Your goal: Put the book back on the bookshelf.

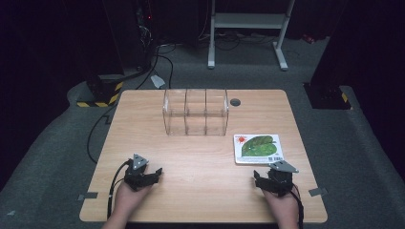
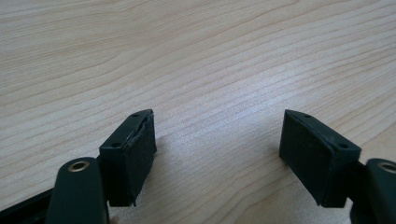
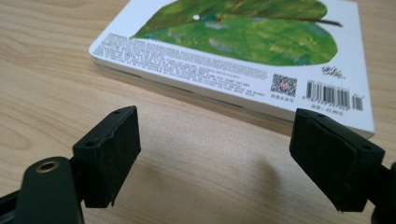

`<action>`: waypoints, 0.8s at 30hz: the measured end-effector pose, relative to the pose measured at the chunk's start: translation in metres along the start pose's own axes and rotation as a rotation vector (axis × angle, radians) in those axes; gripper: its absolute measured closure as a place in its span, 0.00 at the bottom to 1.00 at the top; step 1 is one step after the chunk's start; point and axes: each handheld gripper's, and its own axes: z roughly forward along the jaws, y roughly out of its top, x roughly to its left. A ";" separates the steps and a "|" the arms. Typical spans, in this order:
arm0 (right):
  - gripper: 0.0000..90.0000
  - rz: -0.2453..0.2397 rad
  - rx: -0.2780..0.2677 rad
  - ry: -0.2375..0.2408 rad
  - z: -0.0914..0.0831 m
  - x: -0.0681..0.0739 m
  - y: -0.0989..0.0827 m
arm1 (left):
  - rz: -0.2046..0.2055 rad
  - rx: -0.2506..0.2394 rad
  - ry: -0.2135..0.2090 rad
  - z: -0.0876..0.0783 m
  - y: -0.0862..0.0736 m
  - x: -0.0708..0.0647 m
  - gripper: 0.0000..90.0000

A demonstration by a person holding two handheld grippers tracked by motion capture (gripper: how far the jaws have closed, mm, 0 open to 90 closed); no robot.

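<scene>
Your right gripper (image 1: 267,180), its matte black jaws spread apart, sits at lower right, just below the glossy flat book (image 1: 258,149) with its green leaf. Your left gripper (image 1: 149,174), jaws likewise apart, rests at lower left on the pale woodgrain table (image 1: 200,162).

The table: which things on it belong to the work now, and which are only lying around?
In the work:
- book, lying flat just ahead of the right gripper
- right gripper, open
- left gripper, open, over bare wood

Lying about:
- clear divided organizer, empty, farther back
- round grommet in the tabletop
</scene>
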 end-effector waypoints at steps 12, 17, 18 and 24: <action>0.22 0.041 -0.041 -0.039 0.009 -0.023 0.026 | -0.007 0.000 0.009 -0.001 0.000 0.000 0.30; 0.23 0.126 0.006 -0.042 0.030 -0.048 0.041 | -0.005 0.000 0.008 -0.001 0.000 0.000 0.31; 0.24 0.132 0.010 -0.046 0.033 -0.052 0.043 | -0.005 0.000 0.008 -0.001 0.000 -0.001 0.31; 0.24 0.197 0.055 -0.032 0.052 -0.072 0.052 | 0.002 -0.003 0.004 -0.001 -0.001 -0.001 0.32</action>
